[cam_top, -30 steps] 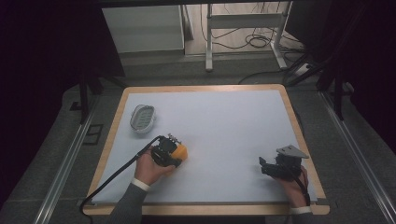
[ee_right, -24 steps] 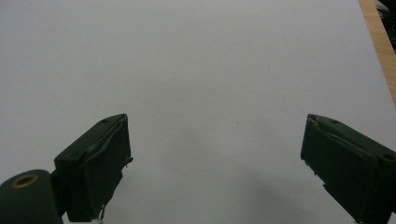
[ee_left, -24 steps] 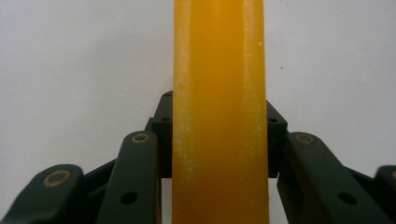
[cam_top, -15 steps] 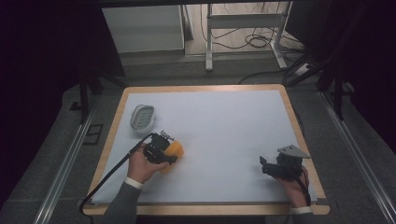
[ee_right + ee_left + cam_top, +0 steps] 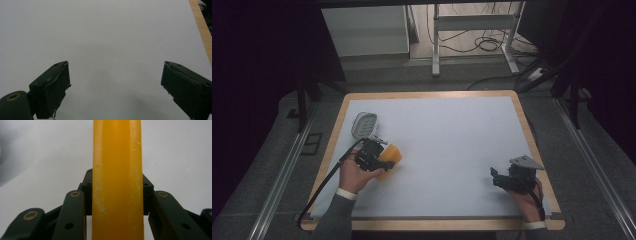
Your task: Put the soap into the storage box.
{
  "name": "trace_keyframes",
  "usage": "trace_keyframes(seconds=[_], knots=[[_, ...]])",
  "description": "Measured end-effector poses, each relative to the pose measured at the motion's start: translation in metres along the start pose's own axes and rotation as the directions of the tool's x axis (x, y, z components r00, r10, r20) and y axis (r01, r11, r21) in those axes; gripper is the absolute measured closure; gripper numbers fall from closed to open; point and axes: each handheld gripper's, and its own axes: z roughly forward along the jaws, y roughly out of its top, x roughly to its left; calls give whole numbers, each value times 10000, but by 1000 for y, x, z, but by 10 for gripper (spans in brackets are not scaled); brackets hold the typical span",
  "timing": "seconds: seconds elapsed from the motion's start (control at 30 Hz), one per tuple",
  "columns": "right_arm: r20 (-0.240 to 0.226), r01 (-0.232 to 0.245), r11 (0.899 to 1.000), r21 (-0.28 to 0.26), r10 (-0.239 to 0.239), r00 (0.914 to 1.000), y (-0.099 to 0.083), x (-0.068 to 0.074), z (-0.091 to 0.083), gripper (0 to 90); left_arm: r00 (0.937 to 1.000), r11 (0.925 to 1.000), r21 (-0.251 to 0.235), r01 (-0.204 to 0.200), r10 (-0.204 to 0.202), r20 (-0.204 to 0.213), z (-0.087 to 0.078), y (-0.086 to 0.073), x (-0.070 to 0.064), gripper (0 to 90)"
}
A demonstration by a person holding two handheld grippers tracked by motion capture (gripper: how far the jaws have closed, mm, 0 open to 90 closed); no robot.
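An orange bar of soap (image 5: 390, 156) is clamped edge-on between the jaws of my left gripper (image 5: 382, 159) at the table's left, just in front of a grey oval soap dish (image 5: 363, 124). In the left gripper view the soap (image 5: 117, 180) stands as a tall yellow-orange slab, with my left gripper (image 5: 117, 192) shut on both its faces. My right gripper (image 5: 495, 178) rests near the front right of the white tabletop (image 5: 452, 135). In the right gripper view its jaws are spread wide, my right gripper (image 5: 115, 85) holding nothing above bare white surface.
A wooden rim (image 5: 532, 135) frames the white tabletop. A black cable (image 5: 324, 187) trails from the left gripper over the front left edge. Beyond the table stand a white cabinet (image 5: 364, 30) and a metal frame (image 5: 472, 22) with floor cables.
My left gripper has carried the soap a little left and farther back, toward the soap dish. My right gripper has stayed put and open.
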Motion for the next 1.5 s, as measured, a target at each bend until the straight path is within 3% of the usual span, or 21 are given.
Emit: trace_keyframes(seconds=[0.6, 1.5], knots=[[33, 19, 10000, 16, -19, 10000, 0, -1, 0, 84, 9999, 9998, -162, 146, -147, -76, -8, 7, 9, 608], [89, -19, 10000, 25, 18, 10000, -1, -2, 0, 85, 9997, 9998, -220, 36, -41, -233, -21, 25, 18, 608]])
